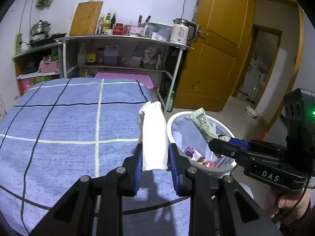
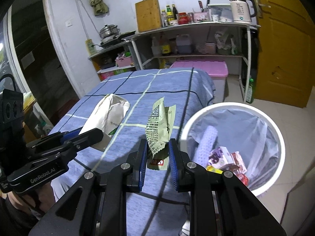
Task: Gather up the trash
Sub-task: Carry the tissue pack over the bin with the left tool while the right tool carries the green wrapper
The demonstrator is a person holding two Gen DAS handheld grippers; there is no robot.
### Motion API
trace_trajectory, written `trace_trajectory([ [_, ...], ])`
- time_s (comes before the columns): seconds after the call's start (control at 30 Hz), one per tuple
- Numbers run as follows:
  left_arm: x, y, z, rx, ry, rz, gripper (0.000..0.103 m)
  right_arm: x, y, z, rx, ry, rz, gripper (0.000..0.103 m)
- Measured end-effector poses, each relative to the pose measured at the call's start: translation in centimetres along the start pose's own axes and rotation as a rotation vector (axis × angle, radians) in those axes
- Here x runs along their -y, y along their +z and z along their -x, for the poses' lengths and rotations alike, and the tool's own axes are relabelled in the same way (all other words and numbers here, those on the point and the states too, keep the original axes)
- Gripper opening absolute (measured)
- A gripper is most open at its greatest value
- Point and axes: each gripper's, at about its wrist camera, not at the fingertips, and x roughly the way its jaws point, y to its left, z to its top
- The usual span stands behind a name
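Two wrappers: white paper bag [image 1: 153, 135], crinkled green packet [image 2: 159, 125].

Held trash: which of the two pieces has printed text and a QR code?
The green wrapper in the right gripper; the white paper bag in the left gripper looks nearly plain.

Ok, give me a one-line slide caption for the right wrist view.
Right gripper holds a green wrapper beside the white bin; left gripper holds a paper bag.

Bin [image 2: 275, 129] right of bed [image 2: 137, 90], shelves [image 2: 189, 25] behind.
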Motion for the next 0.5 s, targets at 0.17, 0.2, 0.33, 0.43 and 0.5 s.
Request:
trace_trajectory([
  [0.17, 1.3, 0.2, -1.0, -0.016, -0.021, -0.019, 0.027, 1.4, -0.3, 0.4, 0.003, -0.022, -0.030, 0.022],
  [0.2, 1.5, 0.2, -1.2, -0.019, -0.025, -0.024, 0.027, 1.8, -0.3, 0.4, 0.004, -0.026, -0.037, 0.022],
  [0.33, 2.4, 0.5, -2.1, -0.030, -0.042, -0.039, 0.027, 3.2, -0.5, 0.6, 0.005, -0.045, -0.062, 0.022],
  [0.43, 3.2, 0.6, -2.9, -0.040, -0.056, -0.050, 0.027, 4.4, -0.7, 0.8, 0.006, -0.061, -0.084, 0.022],
  [0.5, 3.7, 0.7, -3.5, -0.050, -0.065, -0.058, 0.027, 5.2, -0.8, 0.9, 0.005, -0.070, -0.099, 0.022],
])
